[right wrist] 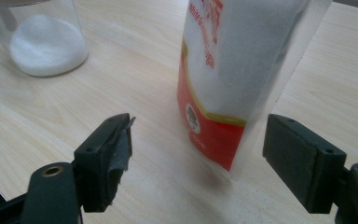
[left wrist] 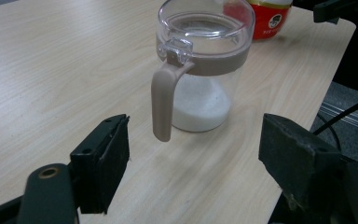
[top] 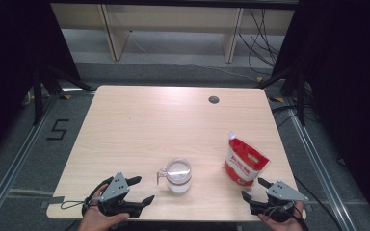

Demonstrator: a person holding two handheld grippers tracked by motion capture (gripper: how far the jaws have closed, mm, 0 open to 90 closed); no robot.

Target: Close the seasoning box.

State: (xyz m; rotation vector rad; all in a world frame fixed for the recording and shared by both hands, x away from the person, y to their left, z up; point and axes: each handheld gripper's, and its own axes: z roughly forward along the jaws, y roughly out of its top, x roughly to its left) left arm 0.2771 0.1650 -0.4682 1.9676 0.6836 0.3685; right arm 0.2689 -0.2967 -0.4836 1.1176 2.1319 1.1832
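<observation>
On the pale wood-grain table [top: 125, 125], the clear plastic canister with a taupe lid band and taupe handle [top: 178, 175], holding a low layer of white granules, stands near the front edge, about midway between the two hands; the left gripper [top: 141, 190] sits just beside it at the front left corner, its jaws spread wide with nothing between them, the canister's handle hanging just ahead of the gap in the left gripper view; the red-and-white stand-up pouch of white sugar [top: 243, 163] stands upright to the canister's right, well apart from it; the right gripper [top: 253, 188] rests near the pouch's base, jaws spread and not touching it
</observation>
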